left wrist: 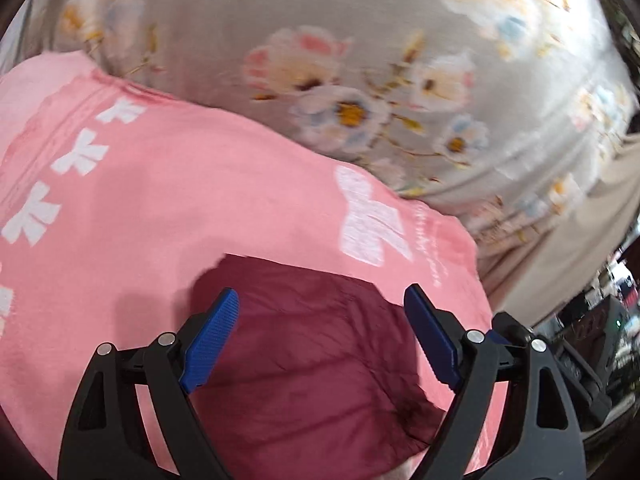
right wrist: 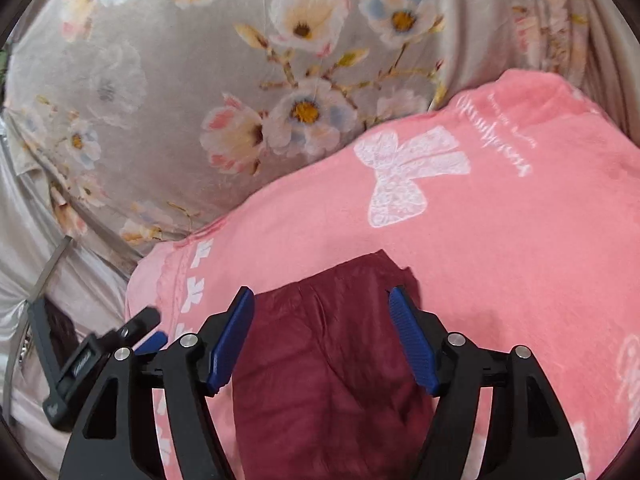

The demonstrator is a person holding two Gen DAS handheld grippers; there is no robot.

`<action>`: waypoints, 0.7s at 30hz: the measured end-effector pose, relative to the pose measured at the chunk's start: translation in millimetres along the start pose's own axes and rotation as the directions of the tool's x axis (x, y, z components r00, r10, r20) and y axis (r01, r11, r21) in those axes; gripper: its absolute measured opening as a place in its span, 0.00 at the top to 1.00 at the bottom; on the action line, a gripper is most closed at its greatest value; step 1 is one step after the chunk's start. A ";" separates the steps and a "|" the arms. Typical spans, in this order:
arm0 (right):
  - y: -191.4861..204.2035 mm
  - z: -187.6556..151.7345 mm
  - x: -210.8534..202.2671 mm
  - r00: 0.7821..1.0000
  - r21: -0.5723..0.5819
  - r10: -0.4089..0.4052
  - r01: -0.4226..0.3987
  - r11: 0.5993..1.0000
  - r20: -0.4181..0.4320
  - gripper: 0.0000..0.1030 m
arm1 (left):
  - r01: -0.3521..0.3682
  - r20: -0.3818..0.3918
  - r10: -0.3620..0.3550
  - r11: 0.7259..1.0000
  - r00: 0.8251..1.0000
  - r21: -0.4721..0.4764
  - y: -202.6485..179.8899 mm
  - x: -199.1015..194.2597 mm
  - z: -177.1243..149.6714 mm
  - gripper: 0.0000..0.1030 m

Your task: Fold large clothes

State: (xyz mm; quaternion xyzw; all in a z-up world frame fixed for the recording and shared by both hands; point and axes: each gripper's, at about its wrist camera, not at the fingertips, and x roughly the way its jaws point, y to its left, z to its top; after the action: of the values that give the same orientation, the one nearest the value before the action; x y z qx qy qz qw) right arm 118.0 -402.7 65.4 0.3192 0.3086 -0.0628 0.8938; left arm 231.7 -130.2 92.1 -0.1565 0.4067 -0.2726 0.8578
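A dark maroon garment lies folded and crinkled on a pink blanket printed with white bows. My left gripper hovers over the garment's far edge, open, its blue pads apart and not touching the cloth. In the right wrist view the same maroon garment lies on the pink blanket. My right gripper stands open above it with nothing gripped. Part of the left gripper's black frame shows at the lower left of that view.
The blanket rests on a grey bedsheet with a flower print. The bed's edge drops at the right of the left wrist view, with dark clutter beyond. Shiny pale fabric hangs at the left.
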 end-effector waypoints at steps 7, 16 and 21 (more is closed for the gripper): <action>-10.5 1.7 107.1 0.961 0.010 -0.193 0.199 0.980 -0.199 0.33 | -0.117 -0.070 0.119 0.993 0.990 0.035 30.8 39.0 7.9 0.20; -41.1 -28.5 117.2 0.976 -0.023 -0.163 0.161 0.987 -0.146 0.90 | -0.128 -0.188 0.142 0.988 0.972 0.084 29.2 118.8 -18.5 0.23; -64.6 -36.7 117.7 0.981 0.033 -0.144 0.150 0.988 -0.127 0.89 | -0.198 -0.165 0.228 0.964 0.959 0.178 7.1 154.4 -28.5 0.23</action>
State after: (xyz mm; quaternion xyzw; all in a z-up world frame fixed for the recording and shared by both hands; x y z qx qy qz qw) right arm 173.6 -421.4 -60.9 0.3178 0.3850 -0.1151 0.8588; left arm 292.2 -217.6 -23.6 -0.0165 0.4757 -0.2233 0.8506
